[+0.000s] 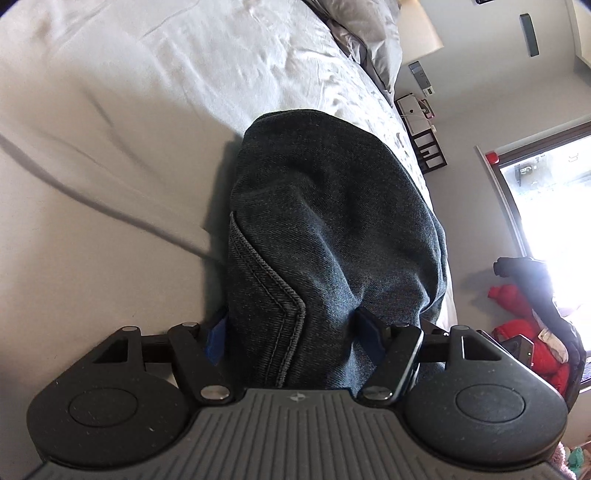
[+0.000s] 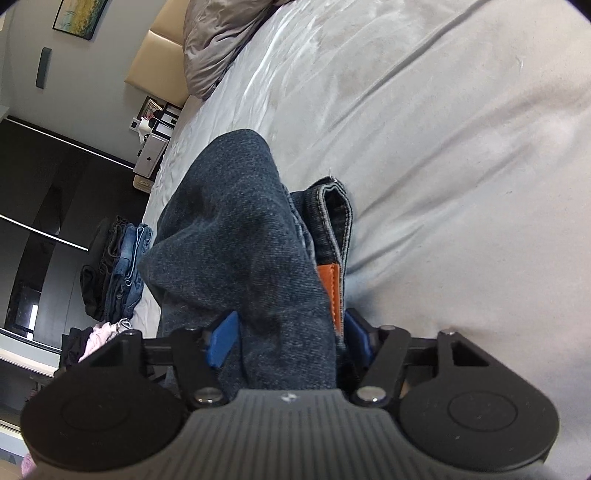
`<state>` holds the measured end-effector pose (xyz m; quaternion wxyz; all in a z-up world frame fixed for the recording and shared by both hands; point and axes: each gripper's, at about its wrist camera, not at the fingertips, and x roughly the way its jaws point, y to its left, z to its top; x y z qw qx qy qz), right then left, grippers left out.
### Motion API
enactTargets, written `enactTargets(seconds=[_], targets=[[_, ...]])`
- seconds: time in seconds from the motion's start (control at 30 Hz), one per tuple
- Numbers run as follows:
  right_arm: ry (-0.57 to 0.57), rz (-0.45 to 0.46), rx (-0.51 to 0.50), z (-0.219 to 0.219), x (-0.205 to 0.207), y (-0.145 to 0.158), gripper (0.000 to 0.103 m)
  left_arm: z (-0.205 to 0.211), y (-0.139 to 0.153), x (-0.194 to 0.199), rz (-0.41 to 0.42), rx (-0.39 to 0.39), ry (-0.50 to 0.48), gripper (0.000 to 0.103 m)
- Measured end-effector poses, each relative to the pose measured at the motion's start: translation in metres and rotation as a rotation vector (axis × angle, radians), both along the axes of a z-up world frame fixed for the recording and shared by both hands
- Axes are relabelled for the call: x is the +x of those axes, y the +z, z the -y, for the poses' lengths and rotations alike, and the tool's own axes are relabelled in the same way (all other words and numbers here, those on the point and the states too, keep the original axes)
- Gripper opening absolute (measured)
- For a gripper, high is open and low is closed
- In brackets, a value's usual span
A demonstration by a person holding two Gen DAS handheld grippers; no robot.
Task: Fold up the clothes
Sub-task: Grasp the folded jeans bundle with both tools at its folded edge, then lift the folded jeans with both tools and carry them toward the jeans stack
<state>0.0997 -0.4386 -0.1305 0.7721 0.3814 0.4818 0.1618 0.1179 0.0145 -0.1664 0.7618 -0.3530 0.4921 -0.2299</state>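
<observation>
One pair of dark jeans [image 1: 325,229] lies bunched on the white bed sheet [image 1: 129,129], and two grippers hold it, one in each view.

In the left wrist view, the sheet fills the left side, creased by one long dark fold. The jeans rise in the middle as a rounded heap, with one stitched seam running down their left face. The left gripper [image 1: 295,338] is clamped on the denim: one blue pad [image 1: 216,341] shows left of the cloth, and the other is mostly buried in it at the right. Right of the jeans, past the bed's edge, stand one dark shelf unit [image 1: 424,136], one bright window [image 1: 554,206] and a heap of red clothing [image 1: 524,325]. One grey pillow [image 1: 373,40] sits far beyond the jeans at the head of the bed.

In the right wrist view, left of the jeans [image 2: 236,251] are a dark wardrobe [image 2: 44,206], one stack of folded denim [image 2: 122,273] at the bed's edge, and one white bedside table [image 2: 149,157]. One framed picture [image 2: 79,16] hangs high on the wall. The right gripper [image 2: 290,341] pinches the jeans between two blue pads [image 2: 223,341]; the cloth fills the gap. One orange leather patch [image 2: 330,291] shows on the waistband just right of the gripped fold. Right of the jeans there is only the bed sheet [image 2: 461,166].
</observation>
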Motion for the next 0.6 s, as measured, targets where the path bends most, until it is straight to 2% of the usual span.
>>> enactTargets(seconds=[0.1, 0.27, 0.47, 0.6], targets=[[-0.008, -0.009, 0.003, -0.003, 0.002, 0.001, 0.062, -0.002, 0.0, 0.0, 0.005, -0.007, 0.007, 0.063], [-0.014, -0.003, 0.008, -0.011, 0.004, 0.006, 0.06, -0.009, 0.008, -0.001, 0.029, -0.012, 0.01, 0.052], [0.019, 0.047, 0.037, -0.041, 0.013, 0.017, 0.048, -0.042, 0.025, -0.008, 0.055, 0.016, 0.072, 0.05], [0.081, 0.047, 0.031, -0.075, 0.024, 0.027, 0.047, -0.071, 0.033, -0.02, 0.071, 0.031, 0.112, 0.049]])
